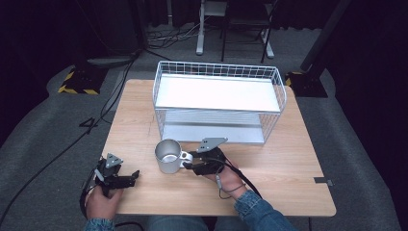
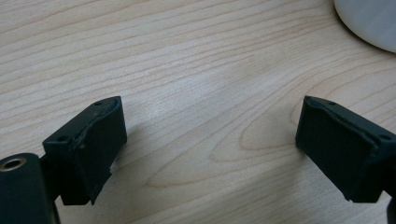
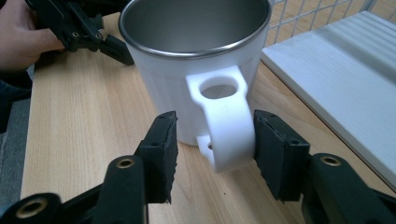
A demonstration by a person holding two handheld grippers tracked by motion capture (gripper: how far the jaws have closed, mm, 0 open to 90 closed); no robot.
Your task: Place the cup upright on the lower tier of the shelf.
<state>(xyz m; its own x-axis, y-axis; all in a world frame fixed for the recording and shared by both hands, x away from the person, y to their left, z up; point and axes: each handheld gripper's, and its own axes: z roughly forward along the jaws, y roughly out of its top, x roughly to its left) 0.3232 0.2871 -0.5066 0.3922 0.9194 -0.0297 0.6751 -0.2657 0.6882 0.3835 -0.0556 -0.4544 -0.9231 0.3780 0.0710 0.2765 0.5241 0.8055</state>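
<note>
A white mug [image 1: 168,156] with a steel inside stands upright on the wooden table [image 1: 288,163], near the front middle. Its handle [image 3: 226,126] points toward my right gripper [image 1: 190,161]. In the right gripper view that gripper [image 3: 215,128] is open, with its jaws on either side of the handle; the right jaw is at the handle's edge and a gap remains on the left. My left gripper [image 1: 132,177] rests open on the table at the front left, nothing between its jaws [image 2: 210,121]. The mug's base [image 2: 369,18] lies just beyond it.
A white wire basket rack [image 1: 219,103] with two white shelves stands on the far half of the table, right behind the mug. Its lower shelf board [image 3: 336,70] lies close to my right gripper. Cables and stand legs [image 1: 199,29] are on the floor beyond.
</note>
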